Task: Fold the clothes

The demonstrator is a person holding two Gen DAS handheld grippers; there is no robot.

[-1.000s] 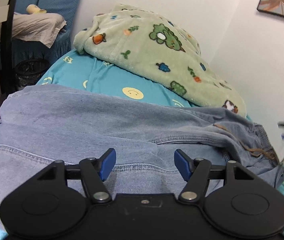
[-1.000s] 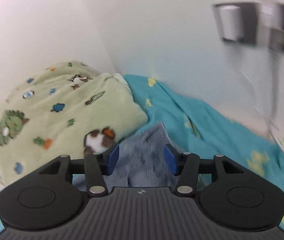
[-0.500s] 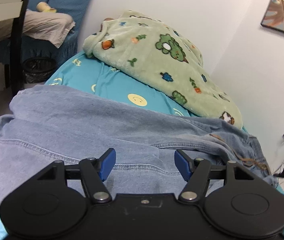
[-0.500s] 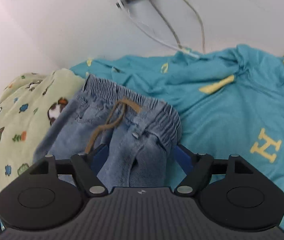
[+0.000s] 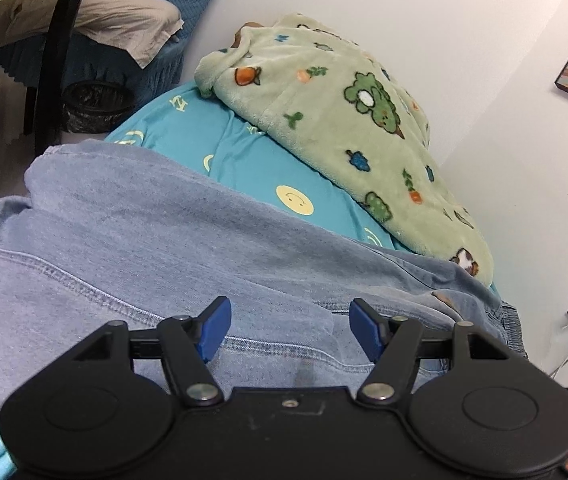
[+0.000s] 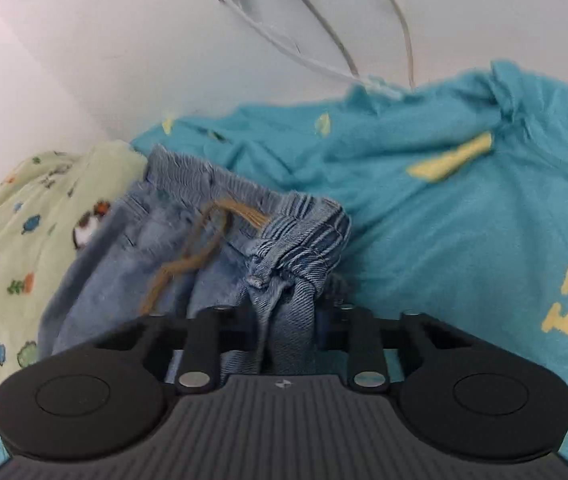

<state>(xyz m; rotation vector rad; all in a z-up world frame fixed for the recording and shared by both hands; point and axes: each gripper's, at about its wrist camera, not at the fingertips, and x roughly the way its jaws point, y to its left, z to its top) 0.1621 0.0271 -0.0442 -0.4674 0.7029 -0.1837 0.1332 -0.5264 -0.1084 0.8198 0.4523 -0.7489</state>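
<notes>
Two grippers over jeans [image 5: 163, 240] on bed beside green blanket [image 5: 344, 120]. Right gripper [image 6: 284, 320] now clamped on waistband [image 6: 300, 220], half a second ago spread. Left gripper [image 5: 290, 326] spread above leg. Fold pending.

A bed in a teal sheet [image 5: 243, 168] carries blue jeans [image 5: 131, 240] and a green blanket [image 5: 336, 120].

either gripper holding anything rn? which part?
Right gripper is shut on the jeans, pinching a bunched fold of the elastic waistband. Left gripper is open above the denim leg, holding nothing.
</notes>
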